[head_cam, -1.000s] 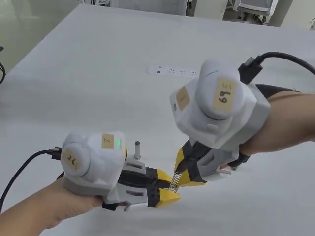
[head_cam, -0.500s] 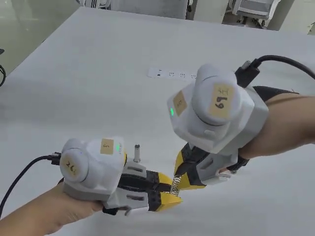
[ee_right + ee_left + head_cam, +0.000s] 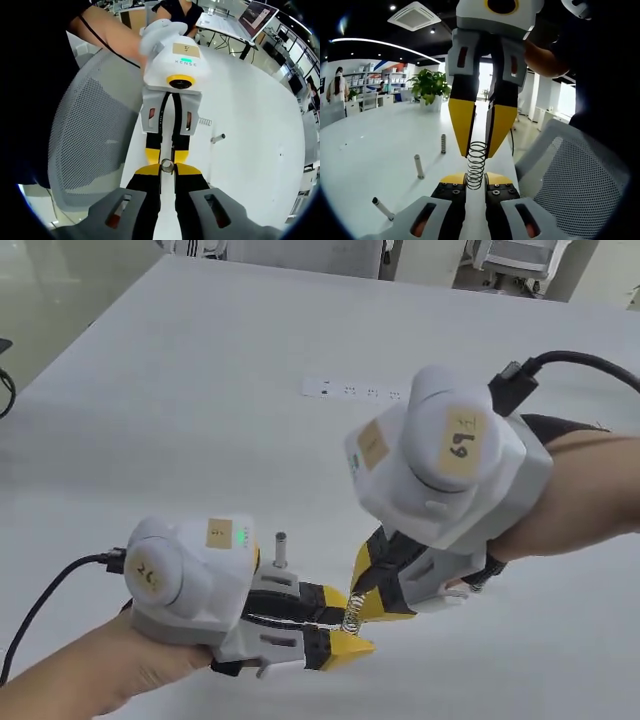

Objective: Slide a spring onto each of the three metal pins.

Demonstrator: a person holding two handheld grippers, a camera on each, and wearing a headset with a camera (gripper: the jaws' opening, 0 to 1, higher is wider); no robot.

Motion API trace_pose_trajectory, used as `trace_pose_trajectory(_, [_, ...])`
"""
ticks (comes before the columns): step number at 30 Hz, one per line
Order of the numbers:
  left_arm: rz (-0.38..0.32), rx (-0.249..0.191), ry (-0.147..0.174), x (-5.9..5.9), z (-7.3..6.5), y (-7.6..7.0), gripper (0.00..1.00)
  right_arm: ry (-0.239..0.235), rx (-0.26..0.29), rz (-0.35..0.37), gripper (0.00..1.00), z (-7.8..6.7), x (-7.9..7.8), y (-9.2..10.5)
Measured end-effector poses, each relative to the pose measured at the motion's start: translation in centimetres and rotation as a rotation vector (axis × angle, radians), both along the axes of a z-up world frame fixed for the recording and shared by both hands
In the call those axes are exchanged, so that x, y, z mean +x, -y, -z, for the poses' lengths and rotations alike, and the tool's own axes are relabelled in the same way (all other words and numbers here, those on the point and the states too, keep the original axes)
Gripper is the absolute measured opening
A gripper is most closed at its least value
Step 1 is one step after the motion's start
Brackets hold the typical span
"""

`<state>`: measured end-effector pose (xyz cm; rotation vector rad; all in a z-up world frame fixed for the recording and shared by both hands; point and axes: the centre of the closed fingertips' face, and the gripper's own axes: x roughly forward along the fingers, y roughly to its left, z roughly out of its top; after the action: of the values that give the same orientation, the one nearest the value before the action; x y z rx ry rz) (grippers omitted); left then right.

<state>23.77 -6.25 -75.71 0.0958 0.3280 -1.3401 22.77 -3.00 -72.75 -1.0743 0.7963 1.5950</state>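
Spring (image 3: 350, 612): bottom centre of the head view, raised off the table (image 3: 180, 390), bridged between the two pairs of yellow jaw tips
Left gripper (image 3: 475, 181): lower left of the head view, pointing right; jaws clenched on the spring's near end, which rises from between them at bottom centre of the left gripper view
Near pin (image 3: 382, 208): lower left of the left gripper view, leaning to the left
Middle pin (image 3: 419, 166): up and right of the near pin, upright on the table
Far pin (image 3: 443, 144): further right again, upright, darker and ribbed along its length; whether a coil sits on it I cannot tell
Power strip (image 3: 355, 390): upper centre of the head view, flat on the table, well apart from both grippers
Right gripper (image 3: 167, 172): right of centre in the head view, angled down and left; jaws clamped on the spring's other end, seen end-on as a ring between the tips in the right gripper view
Loose spring (image 3: 205, 121): right of centre in the right gripper view, lying on the table
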Motion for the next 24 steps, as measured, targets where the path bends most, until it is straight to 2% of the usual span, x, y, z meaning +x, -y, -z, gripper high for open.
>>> trace_pose_trajectory(5, [-0.011, 0.003, 0.000, 0.1, 0.1, -0.2, 0.12, 0.007, -0.005, -0.005, 0.06, 0.0, 0.0, 0.1])
trace_pose_trajectory(13, [-0.032, -0.002, 0.009, 0.5, -0.3, -0.8, 0.15, 0.011, -0.003, 0.000, 0.06, -0.1, 0.1, 0.4])
trace_pose_trajectory(19, [-0.042, 0.022, 0.010, 0.4, 0.1, -1.5, 0.21, 0.018, -0.006, 0.006, 0.06, -0.1, 0.3, 0.7])
trace_pose_trajectory(24, [-0.070, 0.037, 0.010, 0.6, 0.1, -2.7, 0.25, 0.016, -0.005, 0.026, 0.06, 0.0, 0.7, 1.0])
